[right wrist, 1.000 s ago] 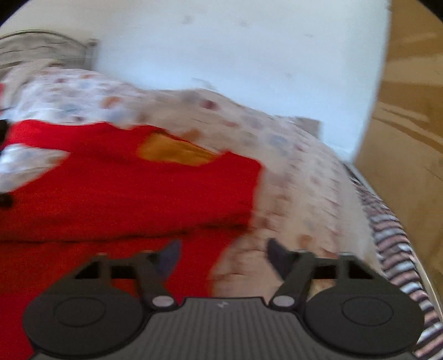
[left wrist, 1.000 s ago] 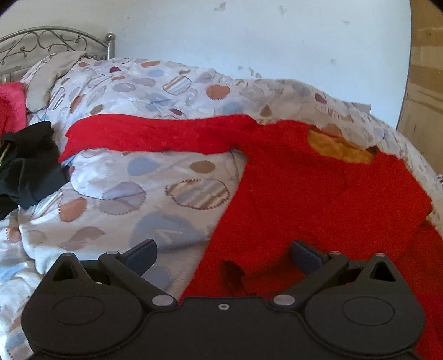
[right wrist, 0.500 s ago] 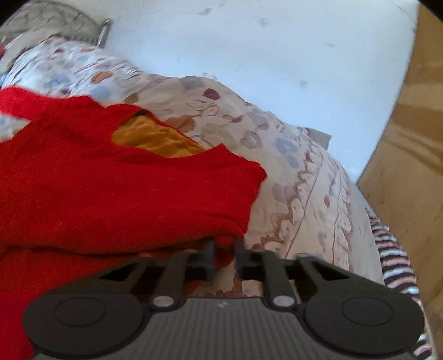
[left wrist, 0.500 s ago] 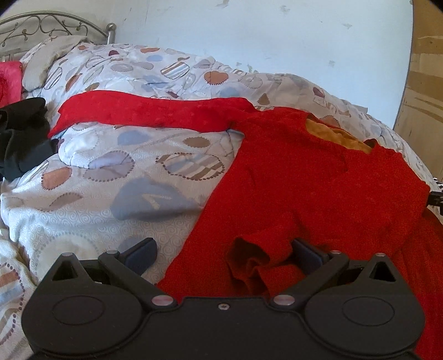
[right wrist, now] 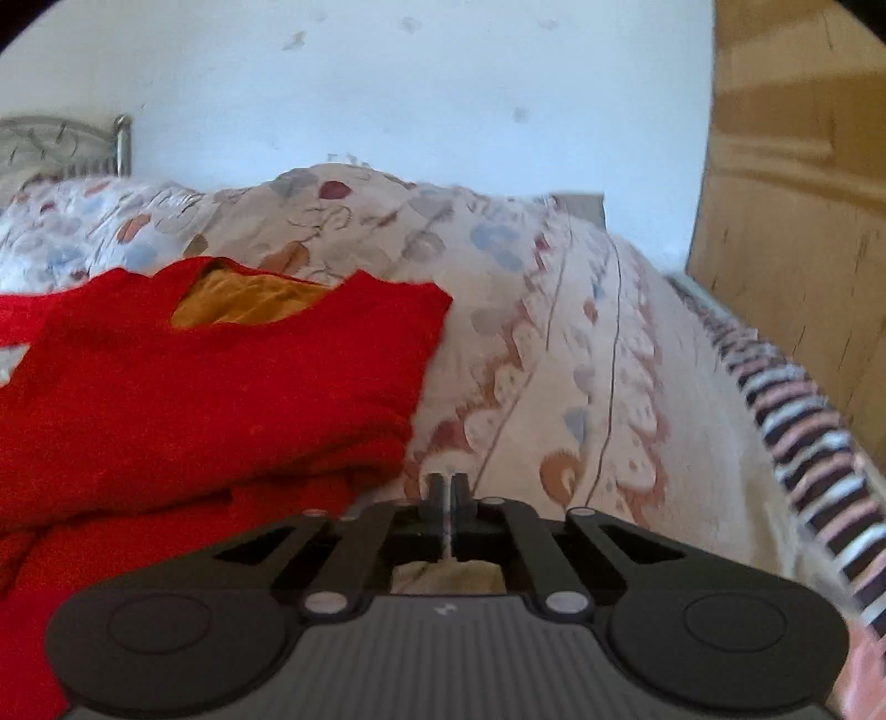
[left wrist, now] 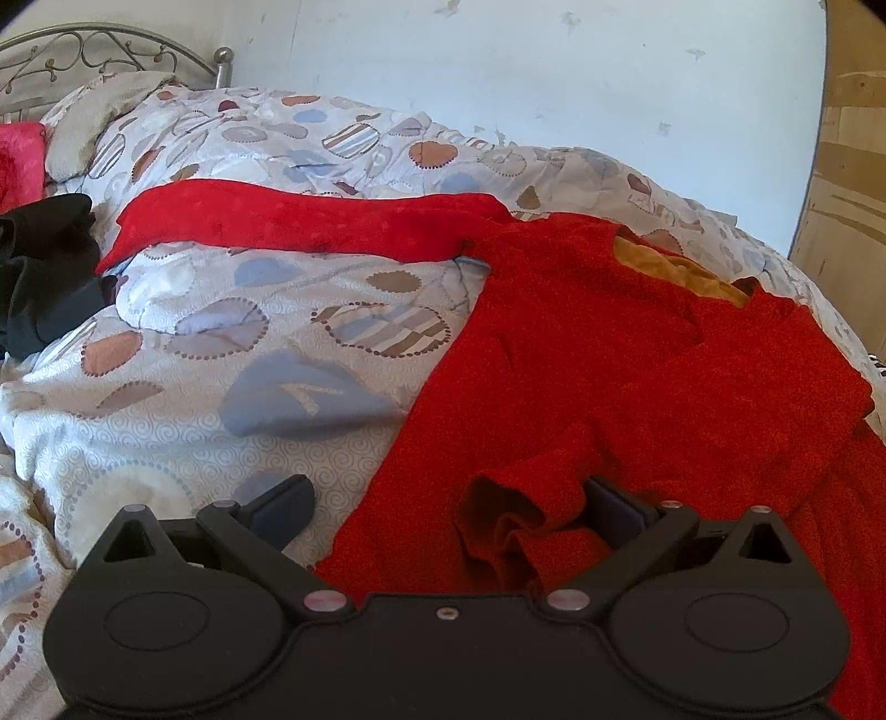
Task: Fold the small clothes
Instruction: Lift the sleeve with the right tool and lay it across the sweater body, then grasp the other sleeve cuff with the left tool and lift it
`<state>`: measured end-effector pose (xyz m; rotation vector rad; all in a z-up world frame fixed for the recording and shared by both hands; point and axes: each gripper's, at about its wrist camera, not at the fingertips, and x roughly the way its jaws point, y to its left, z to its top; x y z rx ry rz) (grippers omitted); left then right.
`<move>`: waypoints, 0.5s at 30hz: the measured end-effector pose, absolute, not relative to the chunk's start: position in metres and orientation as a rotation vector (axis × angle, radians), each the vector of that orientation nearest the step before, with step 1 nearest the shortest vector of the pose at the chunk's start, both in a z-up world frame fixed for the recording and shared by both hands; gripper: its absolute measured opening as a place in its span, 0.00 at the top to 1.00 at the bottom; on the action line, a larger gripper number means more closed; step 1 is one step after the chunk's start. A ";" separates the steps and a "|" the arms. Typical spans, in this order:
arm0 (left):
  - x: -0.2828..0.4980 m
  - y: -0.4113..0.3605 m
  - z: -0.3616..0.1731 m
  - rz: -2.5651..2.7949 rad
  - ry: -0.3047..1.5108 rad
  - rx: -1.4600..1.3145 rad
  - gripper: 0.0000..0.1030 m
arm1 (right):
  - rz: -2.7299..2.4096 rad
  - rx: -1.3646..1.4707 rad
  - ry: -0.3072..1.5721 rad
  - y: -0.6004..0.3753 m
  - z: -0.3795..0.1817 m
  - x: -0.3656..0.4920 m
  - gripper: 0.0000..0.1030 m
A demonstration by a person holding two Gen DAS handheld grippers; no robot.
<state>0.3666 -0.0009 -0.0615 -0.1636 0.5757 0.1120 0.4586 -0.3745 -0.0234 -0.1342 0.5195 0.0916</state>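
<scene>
A red knit sweater (left wrist: 609,360) with an orange lining at the neck lies spread on the bed, one sleeve (left wrist: 288,221) stretched out to the left. My left gripper (left wrist: 448,498) is open over the sweater's lower left edge, with a bunched cuff (left wrist: 526,515) lying between its fingers. In the right wrist view the sweater (right wrist: 210,387) lies to the left. My right gripper (right wrist: 449,487) is shut with nothing visible between its fingers, just right of the sweater's folded edge and over the quilt.
A patterned quilt (left wrist: 249,360) covers the bed. Dark clothes (left wrist: 44,277) and a pink cushion (left wrist: 19,160) lie at far left by the metal headboard (left wrist: 111,50). A striped sheet (right wrist: 803,421) edges the bed at right, beside a wooden panel (right wrist: 797,194).
My right gripper closed from wide open and moved right, off the sweater's edge. My left gripper stayed open and moved slightly; the cuff bunched up between its fingers.
</scene>
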 end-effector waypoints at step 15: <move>0.366 0.001 -0.064 0.101 0.566 -0.180 0.00 | 0.024 -0.163 0.564 -0.365 -0.042 0.476 1.00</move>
